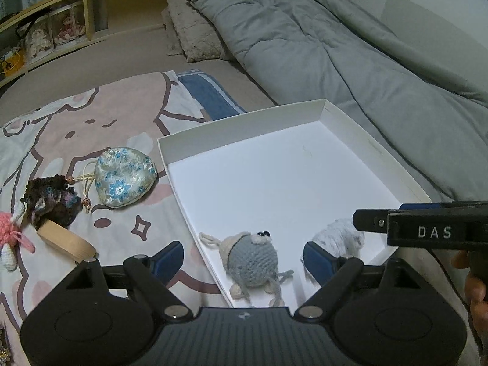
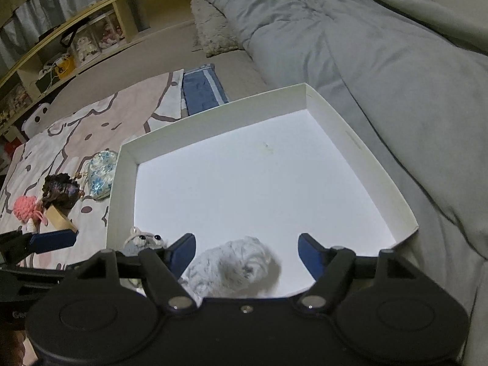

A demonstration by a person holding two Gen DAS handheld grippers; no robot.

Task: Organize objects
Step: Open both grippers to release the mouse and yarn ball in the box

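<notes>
A shallow white box (image 1: 344, 122) (image 2: 344, 128) lies on the bed. A grey crochet toy with eyes (image 1: 253, 259) (image 2: 143, 242) and a white fluffy toy (image 1: 338, 238) (image 2: 235, 263) lie at its near end. My left gripper (image 1: 244, 259) is open, its jaws either side of the grey toy, above it. My right gripper (image 2: 247, 251) is open over the white toy and shows side-on in the left wrist view (image 1: 427, 228). On the blanket to the left lie a blue floral pouch (image 1: 125, 177) (image 2: 102, 178), a dark crochet piece (image 1: 52, 198) (image 2: 61, 190), a pink crochet toy (image 1: 10, 228) (image 2: 26, 209) and a wooden block (image 1: 65, 239) (image 2: 59, 218).
A pink cartoon blanket (image 1: 91, 122) covers the left of the bed. A grey duvet (image 1: 335, 45) is bunched on the right. A fuzzy pillow (image 1: 195, 30) and a blue cloth (image 1: 210, 94) lie behind the box. Shelves (image 1: 45, 30) run along the far wall.
</notes>
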